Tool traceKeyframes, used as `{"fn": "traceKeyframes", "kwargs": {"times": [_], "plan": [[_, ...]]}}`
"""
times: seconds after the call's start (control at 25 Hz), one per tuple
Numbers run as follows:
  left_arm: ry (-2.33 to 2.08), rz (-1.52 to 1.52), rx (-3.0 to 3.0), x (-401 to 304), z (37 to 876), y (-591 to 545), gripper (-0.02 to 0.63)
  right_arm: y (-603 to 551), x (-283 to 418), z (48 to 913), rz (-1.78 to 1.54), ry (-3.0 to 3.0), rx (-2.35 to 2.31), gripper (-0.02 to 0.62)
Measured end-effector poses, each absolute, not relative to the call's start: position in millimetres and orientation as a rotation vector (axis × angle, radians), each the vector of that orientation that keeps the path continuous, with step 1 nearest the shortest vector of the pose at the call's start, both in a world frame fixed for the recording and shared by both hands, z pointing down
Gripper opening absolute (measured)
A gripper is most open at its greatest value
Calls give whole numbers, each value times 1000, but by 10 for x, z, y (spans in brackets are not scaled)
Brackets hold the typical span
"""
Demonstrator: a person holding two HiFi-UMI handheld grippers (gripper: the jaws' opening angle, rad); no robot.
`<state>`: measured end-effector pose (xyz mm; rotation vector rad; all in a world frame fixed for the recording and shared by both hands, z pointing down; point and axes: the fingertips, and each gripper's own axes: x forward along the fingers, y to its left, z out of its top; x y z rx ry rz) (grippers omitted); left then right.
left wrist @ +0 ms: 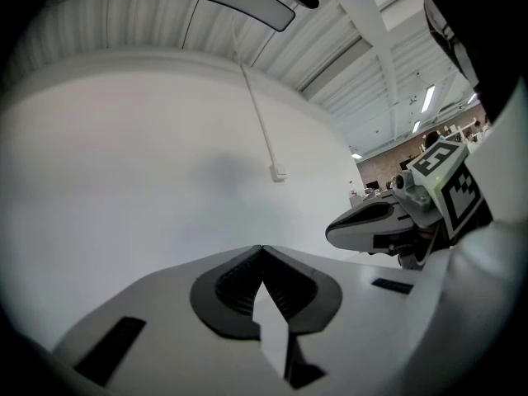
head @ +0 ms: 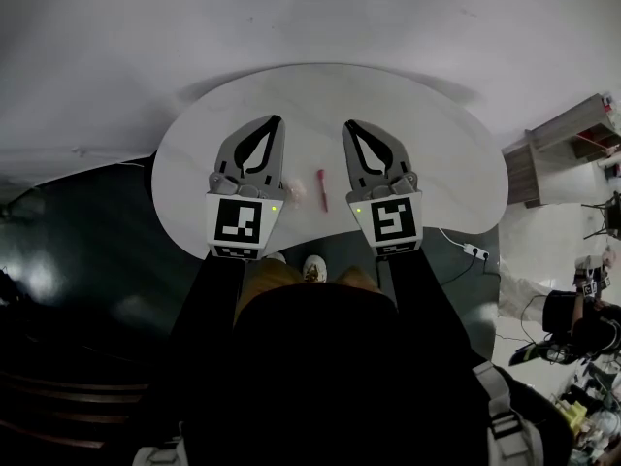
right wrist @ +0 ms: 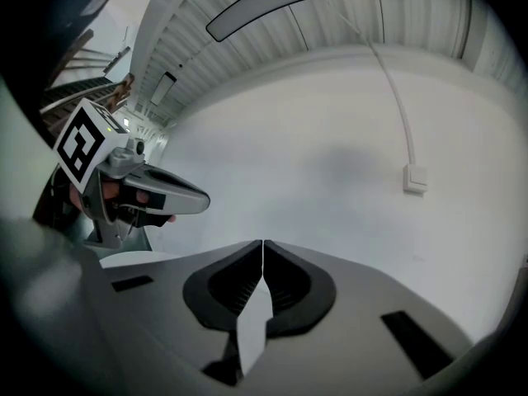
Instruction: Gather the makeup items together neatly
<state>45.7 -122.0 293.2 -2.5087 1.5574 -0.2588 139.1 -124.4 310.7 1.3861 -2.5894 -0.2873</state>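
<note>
We hold left gripper (head: 278, 121) and right gripper (head: 348, 125) level above white worktop (head: 437, 153). Jaws on both pressed together, nothing between. Red makeup stick (head: 321, 190) lies between grippers, small pink item (head: 296, 191) just beside it. We judge the pair already gathered, grippers held clear to avoid knocking them.

The left gripper (head: 277, 122) and right gripper (head: 348, 126), jaws closed, hovered over a white table (head: 437, 153), a slim red makeup stick (head: 321, 189) lying between them.
</note>
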Motion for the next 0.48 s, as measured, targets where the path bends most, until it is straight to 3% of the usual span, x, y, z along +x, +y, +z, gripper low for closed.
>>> {"fn": "traceKeyframes", "kwargs": {"times": [0.48], "plan": [[1552, -210, -2550, 616, 2950, -1281, 15, -1258, 1558, 3113, -194, -2622, 1418, 28]]}}
